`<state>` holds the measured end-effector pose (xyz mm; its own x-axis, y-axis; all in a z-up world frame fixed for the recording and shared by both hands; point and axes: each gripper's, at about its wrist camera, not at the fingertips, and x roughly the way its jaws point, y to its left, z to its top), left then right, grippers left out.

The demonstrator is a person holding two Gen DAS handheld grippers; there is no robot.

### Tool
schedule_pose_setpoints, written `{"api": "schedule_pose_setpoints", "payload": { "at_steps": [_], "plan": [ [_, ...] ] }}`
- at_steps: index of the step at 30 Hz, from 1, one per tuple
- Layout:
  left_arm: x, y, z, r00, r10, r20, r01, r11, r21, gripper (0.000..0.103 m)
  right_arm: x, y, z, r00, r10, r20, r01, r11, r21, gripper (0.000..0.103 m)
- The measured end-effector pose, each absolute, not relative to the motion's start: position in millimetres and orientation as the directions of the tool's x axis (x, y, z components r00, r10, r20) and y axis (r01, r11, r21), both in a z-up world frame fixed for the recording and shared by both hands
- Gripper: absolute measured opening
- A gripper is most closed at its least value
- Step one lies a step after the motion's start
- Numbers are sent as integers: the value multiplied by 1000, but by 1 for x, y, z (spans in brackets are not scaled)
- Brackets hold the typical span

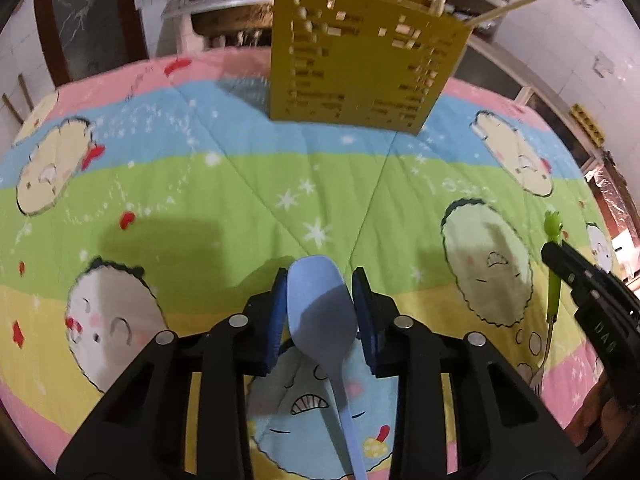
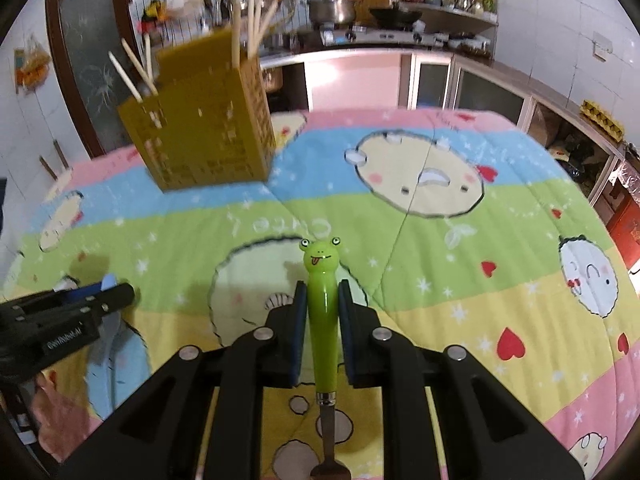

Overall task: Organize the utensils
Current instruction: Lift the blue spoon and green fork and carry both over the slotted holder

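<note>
My left gripper (image 1: 320, 280) is shut on a light blue spoon (image 1: 320, 312), bowl forward, handle running back under the gripper. My right gripper (image 2: 323, 290) is shut on the green frog-headed handle of a fork (image 2: 322, 308); its metal tines hang below. A yellow perforated utensil holder (image 1: 364, 52) with several chopsticks stands at the far side of the table, ahead of the left gripper. It shows upper left in the right wrist view (image 2: 204, 120). The right gripper with the fork (image 1: 554, 268) shows at the right of the left wrist view; the left gripper (image 2: 116, 294) shows at the left of the right wrist view.
The table is covered by a colourful striped cartoon cloth (image 1: 240, 184). Behind it is a kitchen counter with a pot (image 2: 332, 10), a wok and shelves of bottles. A dark door (image 2: 92, 60) stands at the back left.
</note>
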<state>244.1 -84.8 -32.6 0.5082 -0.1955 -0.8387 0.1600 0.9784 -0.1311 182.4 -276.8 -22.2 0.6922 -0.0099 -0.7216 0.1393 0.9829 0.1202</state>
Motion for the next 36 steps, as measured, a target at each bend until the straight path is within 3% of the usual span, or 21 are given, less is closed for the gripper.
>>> {"api": "schedule_pose_setpoints", "payload": {
  "at_steps": [19,36],
  "plan": [
    [218,-64,40,783,-230,-578,258,965,-34,31,157,-268,31,903,-16,-428,108,975,192,16],
    [233,-58,37,836,-257,-486,267,963,-50,31,170,-258,34,934,-49,-354,108,983,148,16]
  ]
}}
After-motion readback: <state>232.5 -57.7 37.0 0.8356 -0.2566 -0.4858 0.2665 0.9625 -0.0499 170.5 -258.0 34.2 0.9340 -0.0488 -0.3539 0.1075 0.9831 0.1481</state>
